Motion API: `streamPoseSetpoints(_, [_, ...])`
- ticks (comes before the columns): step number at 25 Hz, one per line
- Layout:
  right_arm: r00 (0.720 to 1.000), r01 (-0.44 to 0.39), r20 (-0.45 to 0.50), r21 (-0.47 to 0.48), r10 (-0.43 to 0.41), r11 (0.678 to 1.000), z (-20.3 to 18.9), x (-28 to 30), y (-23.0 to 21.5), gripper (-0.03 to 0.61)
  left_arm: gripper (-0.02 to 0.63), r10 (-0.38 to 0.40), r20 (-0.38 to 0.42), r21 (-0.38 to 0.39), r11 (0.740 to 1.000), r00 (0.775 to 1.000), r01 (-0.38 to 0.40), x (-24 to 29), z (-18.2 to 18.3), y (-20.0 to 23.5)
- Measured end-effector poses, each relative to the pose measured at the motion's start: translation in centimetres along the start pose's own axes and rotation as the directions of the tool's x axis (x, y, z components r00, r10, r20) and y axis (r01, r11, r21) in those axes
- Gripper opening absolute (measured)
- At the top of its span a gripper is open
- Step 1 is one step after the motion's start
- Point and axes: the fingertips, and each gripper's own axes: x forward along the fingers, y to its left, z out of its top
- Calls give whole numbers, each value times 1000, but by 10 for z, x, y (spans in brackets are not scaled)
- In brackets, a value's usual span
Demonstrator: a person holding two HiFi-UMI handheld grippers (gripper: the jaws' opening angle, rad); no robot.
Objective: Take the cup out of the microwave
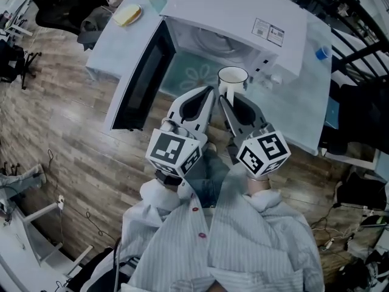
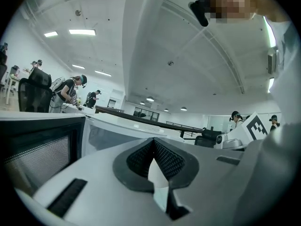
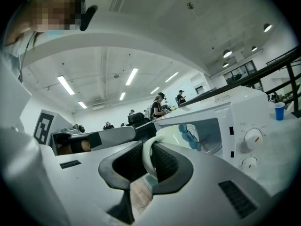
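Observation:
A white cup hangs just outside the open white microwave, in front of its control panel. My right gripper is shut on the cup's handle. In the right gripper view the cup's body shows beyond the pads, with the microwave's cavity and two knobs behind it. My left gripper is beside the right one, to its left, shut with nothing between its pads. The microwave door stands swung open to the left.
The microwave stands on a pale table with a flower-patterned cloth in front. A blue cup is at the table's right, a plate with bread at its far left. Wooden floor lies below. People work in the background.

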Motion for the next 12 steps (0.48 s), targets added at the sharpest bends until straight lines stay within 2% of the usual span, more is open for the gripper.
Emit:
streamPoseSetpoints(8, [995, -88, 53, 6, 87, 996, 38, -17, 35, 83, 9, 2, 18, 25, 1000, 1000, -3, -14, 17, -6])
streamPoseSetpoints(12, [993, -97, 69, 4, 96, 995, 49, -24, 42, 83, 9, -2, 18, 29, 1000, 1000, 2, -18, 21, -11])
